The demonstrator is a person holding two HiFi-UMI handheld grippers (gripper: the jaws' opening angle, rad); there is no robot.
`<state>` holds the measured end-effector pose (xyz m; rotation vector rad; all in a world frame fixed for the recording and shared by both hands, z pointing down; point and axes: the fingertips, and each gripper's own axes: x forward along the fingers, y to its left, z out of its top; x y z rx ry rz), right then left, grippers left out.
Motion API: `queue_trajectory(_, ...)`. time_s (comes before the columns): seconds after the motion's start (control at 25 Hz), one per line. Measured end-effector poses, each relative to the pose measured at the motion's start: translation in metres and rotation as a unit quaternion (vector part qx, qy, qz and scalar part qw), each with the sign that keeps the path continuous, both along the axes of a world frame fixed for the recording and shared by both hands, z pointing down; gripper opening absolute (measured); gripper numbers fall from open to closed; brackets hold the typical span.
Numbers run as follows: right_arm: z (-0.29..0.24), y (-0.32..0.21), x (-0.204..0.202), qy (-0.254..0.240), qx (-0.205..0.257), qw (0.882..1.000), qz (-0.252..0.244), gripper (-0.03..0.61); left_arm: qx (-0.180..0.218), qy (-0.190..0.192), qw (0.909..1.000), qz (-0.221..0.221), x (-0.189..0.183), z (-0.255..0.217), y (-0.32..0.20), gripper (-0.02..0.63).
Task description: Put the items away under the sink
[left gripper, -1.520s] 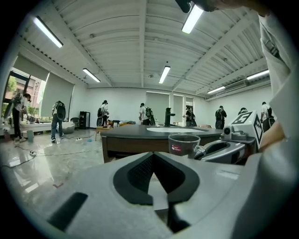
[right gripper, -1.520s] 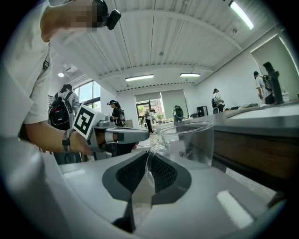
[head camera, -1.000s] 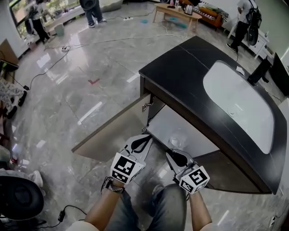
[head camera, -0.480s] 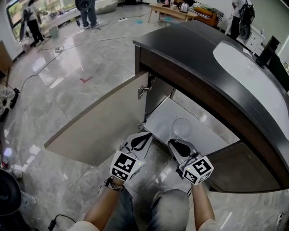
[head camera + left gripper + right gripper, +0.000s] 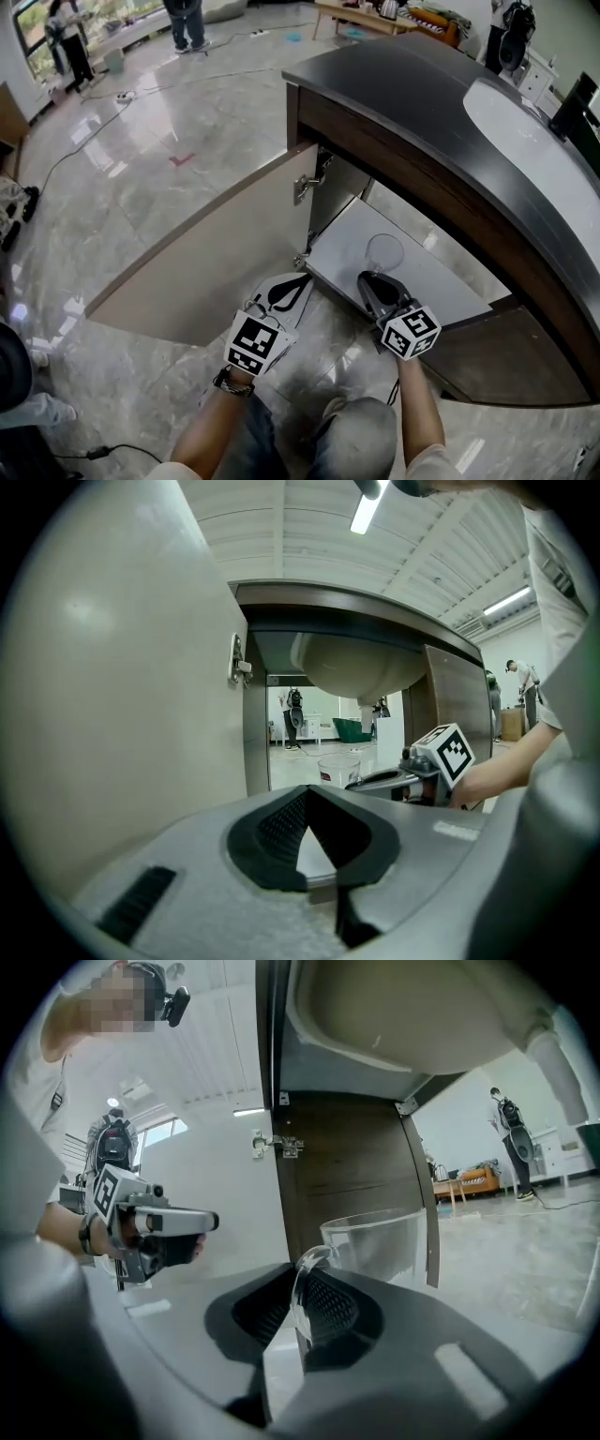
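The person is wearing blue-grey denim trousers (image 5: 361,436), a pale short-sleeved top (image 5: 424,465) and a dark wristband (image 5: 231,382) on the left wrist. The grey two-jaw left gripper (image 5: 305,279) is carrying a white cube with black square markers (image 5: 253,343) at its rear, and the matching grey right gripper (image 5: 367,281) is carrying a second marker cube (image 5: 410,332). Both smooth silver-grey shells are tapering forward around black ribbed pads (image 5: 274,829). A small pale rectangular label (image 5: 457,830) is showing on the left shell.

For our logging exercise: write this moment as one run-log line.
right claw shut on glass mug handle | mug at under-sink shelf | left claw shut, empty
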<state>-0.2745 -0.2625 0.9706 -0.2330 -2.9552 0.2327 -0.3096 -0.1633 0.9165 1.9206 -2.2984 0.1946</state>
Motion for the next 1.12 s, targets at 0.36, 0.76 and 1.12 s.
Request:
queue_trajectory(0.36,0.048,-0.019,-0.023,0.010,-0.005,1.000,0.008,0.035,-0.010,0.003,0.9999,-0.002,0.000,0.015,-0.006,0.000)
queue_trajectory(0.76,0.088,-0.035,-0.037,0.059,-0.013,0.998,0.014,0.037,-0.028,-0.011,0.9995,-0.013,-0.001,0.021,-0.007,-0.002)
queue_trajectory(1.12,0.113,-0.038,-0.038,0.087,-0.012,0.996,0.011,0.035,-0.029,-0.016,0.9993,-0.017,-0.002,0.023,-0.007,-0.002)
